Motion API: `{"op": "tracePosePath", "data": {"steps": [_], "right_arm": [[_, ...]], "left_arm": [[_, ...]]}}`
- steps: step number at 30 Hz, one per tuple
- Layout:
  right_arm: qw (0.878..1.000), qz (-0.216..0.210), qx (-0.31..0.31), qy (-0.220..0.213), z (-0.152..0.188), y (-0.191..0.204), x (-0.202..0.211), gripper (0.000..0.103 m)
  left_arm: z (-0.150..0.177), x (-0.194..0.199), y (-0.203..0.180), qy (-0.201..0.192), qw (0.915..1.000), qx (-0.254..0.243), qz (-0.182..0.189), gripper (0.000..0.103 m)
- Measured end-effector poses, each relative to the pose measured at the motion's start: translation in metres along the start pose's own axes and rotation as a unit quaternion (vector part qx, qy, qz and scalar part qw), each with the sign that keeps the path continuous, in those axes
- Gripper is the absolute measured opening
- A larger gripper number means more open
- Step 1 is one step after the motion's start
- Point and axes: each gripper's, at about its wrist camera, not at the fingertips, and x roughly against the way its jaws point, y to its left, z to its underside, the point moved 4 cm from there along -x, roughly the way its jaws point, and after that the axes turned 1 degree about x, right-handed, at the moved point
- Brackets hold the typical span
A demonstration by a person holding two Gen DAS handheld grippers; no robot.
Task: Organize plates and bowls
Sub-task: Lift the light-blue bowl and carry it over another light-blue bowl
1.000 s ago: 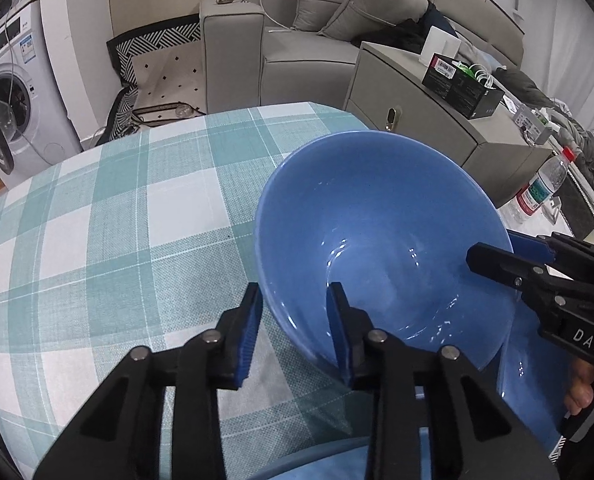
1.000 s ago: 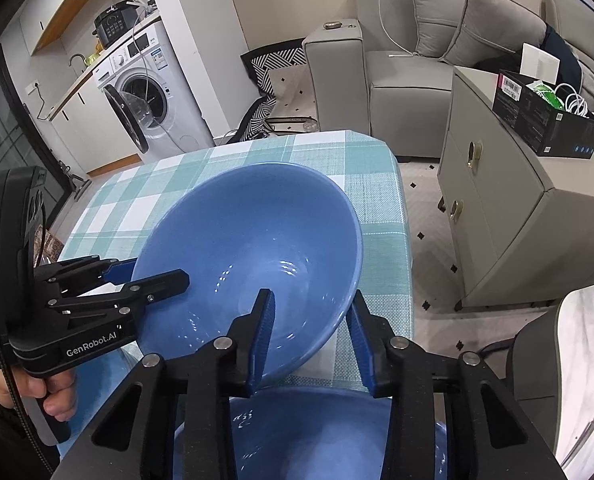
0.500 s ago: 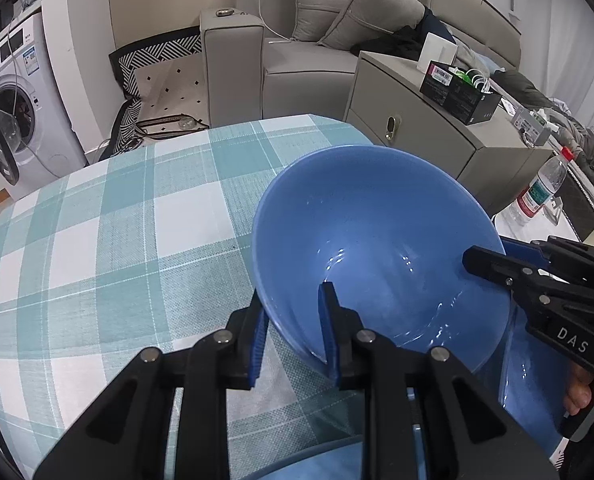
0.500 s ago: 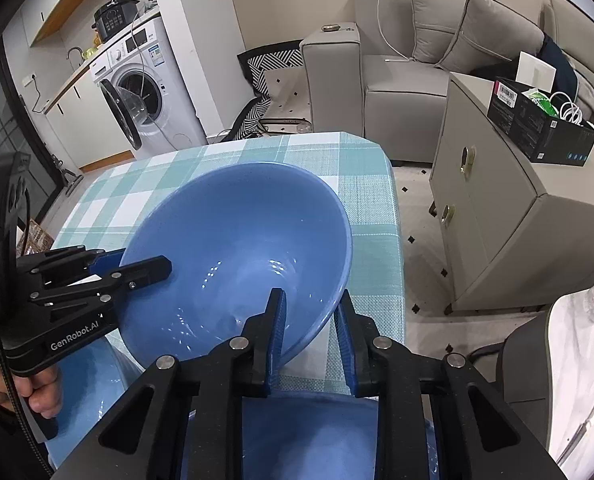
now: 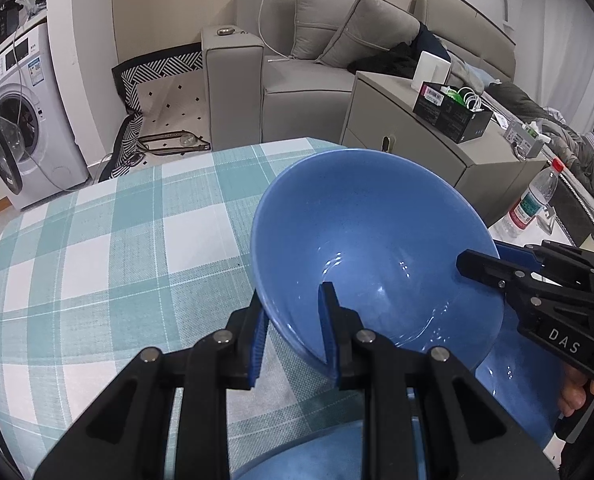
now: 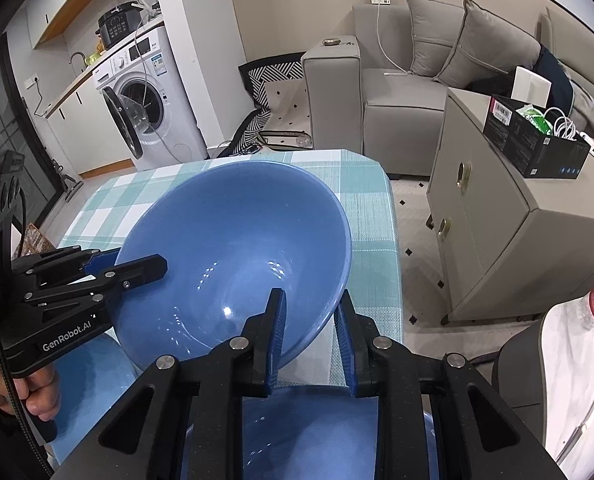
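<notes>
While both grippers clamp opposite sides of its rim, the blue bowl (image 5: pixel 369 248) hangs tilted above the table (image 5: pixel 97 248) near its far right corner. Left gripper (image 5: pixel 293 336): jaws narrow, one pad inside the bowl wall, one outside. Right gripper (image 6: pixel 311 336): jaws have just been closing and now pinch the rim likewise. Another blue dish (image 6: pixel 317 432) lies directly beneath the grippers at the near edge of the checked tablecloth.
</notes>
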Motion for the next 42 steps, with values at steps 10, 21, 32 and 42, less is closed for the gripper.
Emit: {"op": "tracePosePath", "data": {"steps": [10,21,32,42], "right_arm": [[1.000,0.007,0.007,-0.025,-0.004,0.009,0.027,0.025],[0.998,0.010,0.012,-0.058,-0.002,0.025,0.070,0.025],[0.997,0.014,0.013,-0.078,0.002,0.032,0.099,0.025],[0.995,0.016,0.018,-0.097,0.015,0.039,0.123,0.025]], "left_arm": [[-0.003,0.025,-0.004,-0.024,0.9997,-0.003,0.004,0.023],[-0.002,0.064,-0.010,-0.053,0.9985,-0.011,0.003,0.023],[0.003,0.092,-0.016,-0.073,0.9971,-0.020,0.004,0.023],[0.017,0.117,-0.022,-0.089,0.9957,-0.026,0.004,0.023]]}}
